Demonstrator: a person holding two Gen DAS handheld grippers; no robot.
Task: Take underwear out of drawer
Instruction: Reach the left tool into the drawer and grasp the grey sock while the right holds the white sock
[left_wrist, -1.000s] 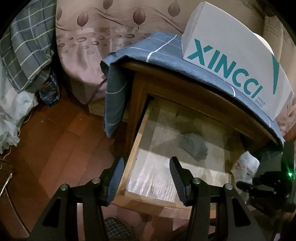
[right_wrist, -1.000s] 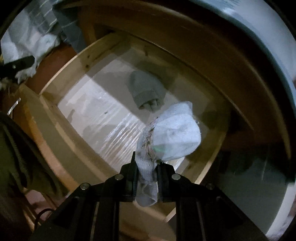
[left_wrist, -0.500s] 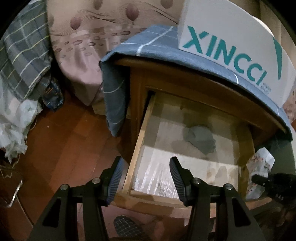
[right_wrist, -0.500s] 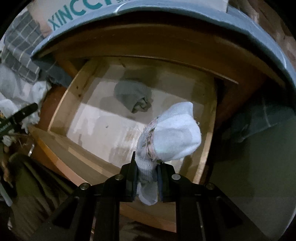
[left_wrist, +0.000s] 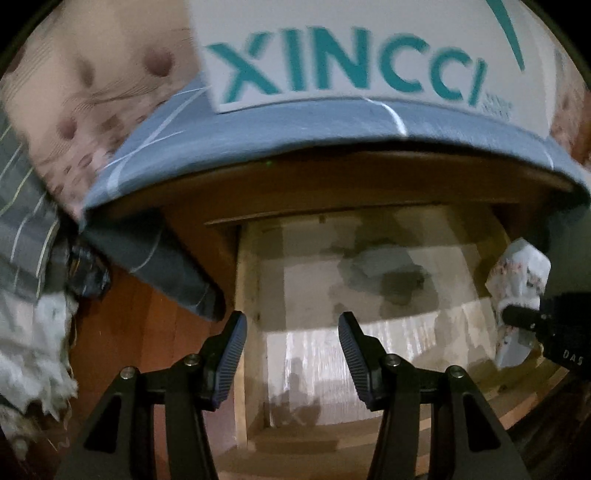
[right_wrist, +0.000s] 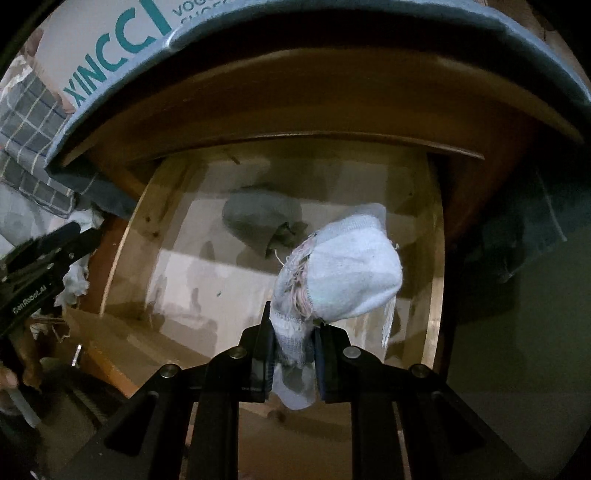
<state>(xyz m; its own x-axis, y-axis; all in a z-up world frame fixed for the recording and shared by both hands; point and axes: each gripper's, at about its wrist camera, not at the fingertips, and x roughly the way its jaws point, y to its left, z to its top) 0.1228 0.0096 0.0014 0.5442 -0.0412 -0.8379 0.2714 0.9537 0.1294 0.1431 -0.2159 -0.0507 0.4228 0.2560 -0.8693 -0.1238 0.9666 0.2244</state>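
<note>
Two pieces of clothing matter here, and both sit relative to the open drawer (right_wrist: 110, 280). One, a pale bundle (right_wrist: 343, 277) of white knit with a frayed pinkish edge, hangs above the drawer's right half, clamped by its lower end between the closed right tongs (right_wrist: 293, 350). The other, a grey bundle (right_wrist: 258, 225), lies loose on the drawer's pale floor toward the back, well apart from the walls.

Both look soft and very light, so I judge neither needs a hard squeeze. The white piece droops and bulges above the grip, which suggests limp cloth that will swing or slip if only a thin fold is caught; the loose threads at its edge could snag on the wooden rim. The grey one looks crumpled into a low mound, so the best hold seems to be its raised middle or a thick fold, not a flat edge lying on the floor.

The left tongs (left_wrist: 291, 354) stand apart with nothing between them, over the drawer's front left corner. From that camera the grey bundle (left_wrist: 384, 266) shows blurred further back in the drawer, and the right tongs (left_wrist: 517, 317) with the white cloth (left_wrist: 517, 273) appear at its right side.
</note>
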